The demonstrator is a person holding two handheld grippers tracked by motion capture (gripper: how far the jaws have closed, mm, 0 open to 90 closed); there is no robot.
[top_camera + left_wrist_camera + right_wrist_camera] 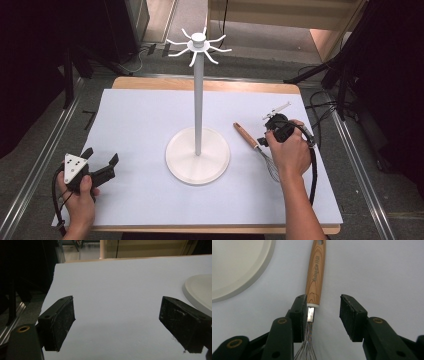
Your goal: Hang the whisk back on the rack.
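Whisk (315,277): flat on the white mat (140,125), right of the stand base (197,157).
Right gripper (323,312): jaws apart, straddling the whisk's metal neck; one pad beside it, not clamped.
Left gripper (117,325): jaws wide apart, nothing between.

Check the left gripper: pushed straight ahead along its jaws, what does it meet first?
Probably nothing: the left gripper points over bare white mat toward the table's far edge. The stand's base sits off to the right of that line, though depth is unclear.
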